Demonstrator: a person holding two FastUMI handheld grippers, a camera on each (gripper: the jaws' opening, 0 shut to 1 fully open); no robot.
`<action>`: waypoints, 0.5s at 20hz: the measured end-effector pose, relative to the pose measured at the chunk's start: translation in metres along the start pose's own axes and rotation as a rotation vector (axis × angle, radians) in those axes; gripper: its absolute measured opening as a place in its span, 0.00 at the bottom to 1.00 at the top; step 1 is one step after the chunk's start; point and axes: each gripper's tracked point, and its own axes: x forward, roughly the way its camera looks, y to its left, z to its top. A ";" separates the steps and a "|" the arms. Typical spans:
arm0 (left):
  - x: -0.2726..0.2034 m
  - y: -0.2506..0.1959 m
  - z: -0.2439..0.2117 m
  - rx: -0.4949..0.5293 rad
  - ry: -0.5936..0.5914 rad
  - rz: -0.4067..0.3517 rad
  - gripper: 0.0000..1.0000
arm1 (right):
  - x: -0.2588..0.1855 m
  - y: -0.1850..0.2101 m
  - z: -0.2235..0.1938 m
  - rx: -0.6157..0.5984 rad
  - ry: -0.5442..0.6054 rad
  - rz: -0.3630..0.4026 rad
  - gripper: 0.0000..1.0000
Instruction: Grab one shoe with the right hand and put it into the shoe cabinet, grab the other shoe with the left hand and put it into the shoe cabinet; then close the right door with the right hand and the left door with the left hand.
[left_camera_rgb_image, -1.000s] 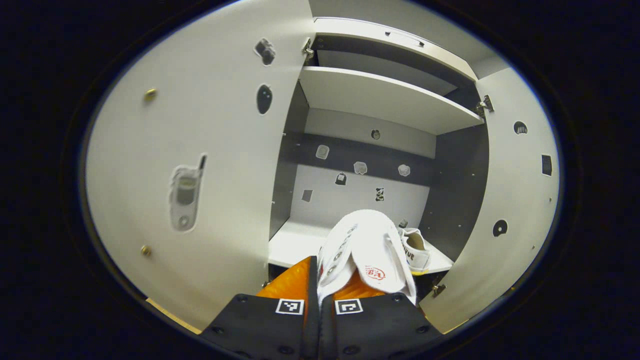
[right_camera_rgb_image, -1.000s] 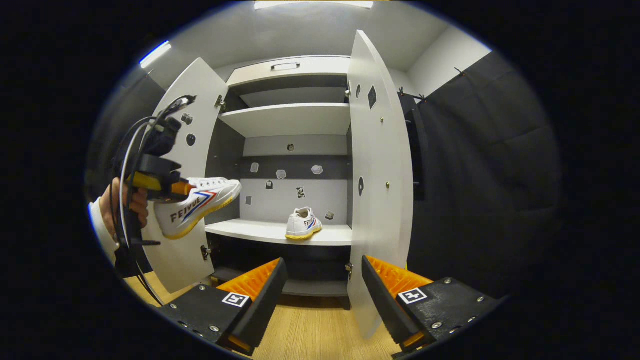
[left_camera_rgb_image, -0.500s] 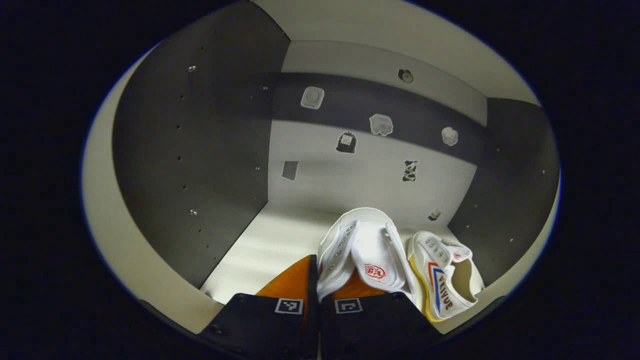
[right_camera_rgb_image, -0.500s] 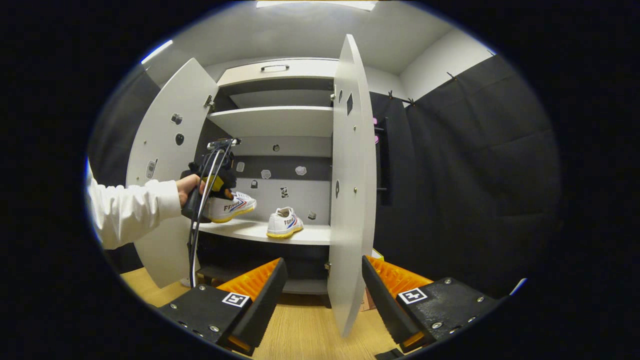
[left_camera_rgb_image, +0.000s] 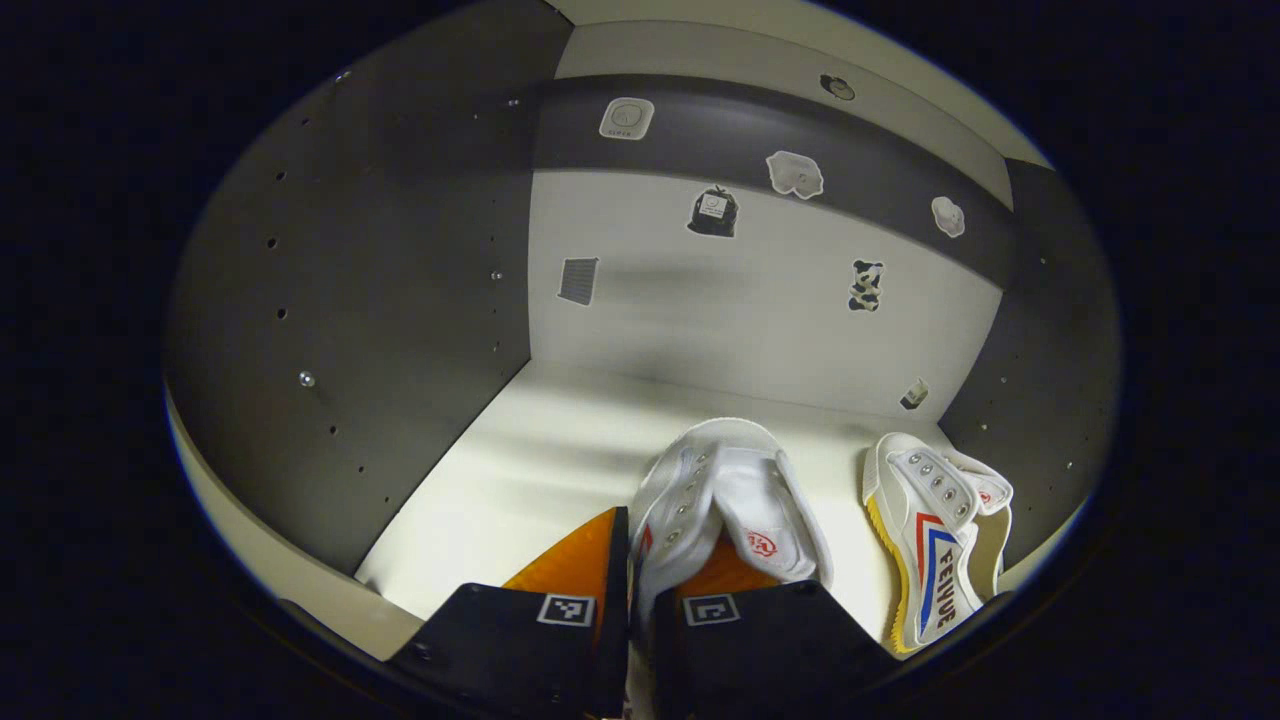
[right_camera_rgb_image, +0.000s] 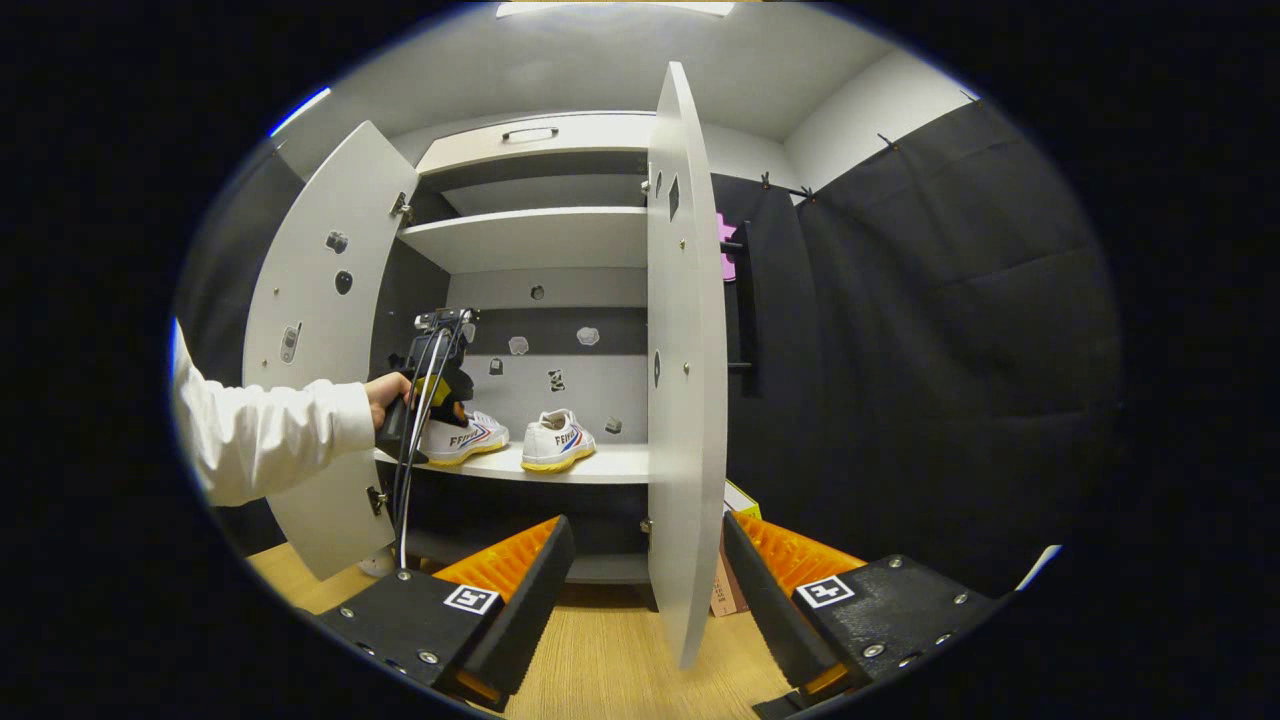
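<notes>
In the left gripper view, your left claw (left_camera_rgb_image: 638, 610) is clamped on a white shoe (left_camera_rgb_image: 730, 500) over the cabinet shelf (left_camera_rgb_image: 520, 470), just beside the other shoe (left_camera_rgb_image: 935, 535) (already on the shelf). In the right gripper view, your right claw (right_camera_rgb_image: 640, 590) stands apart, empty, facing the right door (right_camera_rgb_image: 685, 400).

A wooden floor (right_camera_rgb_image: 610, 660) is seen at the bottom of the right gripper view. A black cloth wall (right_camera_rgb_image: 930, 350) is hung on the right side, with a white wall (right_camera_rgb_image: 850, 110) above it. A grey ceiling (right_camera_rgb_image: 600, 70) is lit by a long light (right_camera_rgb_image: 300, 108) on the left. A small cardboard box (right_camera_rgb_image: 725, 585) is set on the floor.
</notes>
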 end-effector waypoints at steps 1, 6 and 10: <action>-0.002 -0.003 -0.001 -0.006 0.004 -0.014 0.22 | 0.001 0.001 -0.001 0.002 -0.001 0.005 0.92; -0.014 0.006 0.001 0.020 -0.004 -0.002 0.56 | 0.008 0.007 0.000 0.010 -0.004 0.030 0.92; -0.039 0.014 0.003 0.046 -0.049 0.005 0.85 | 0.010 0.015 0.000 0.023 -0.009 0.057 0.92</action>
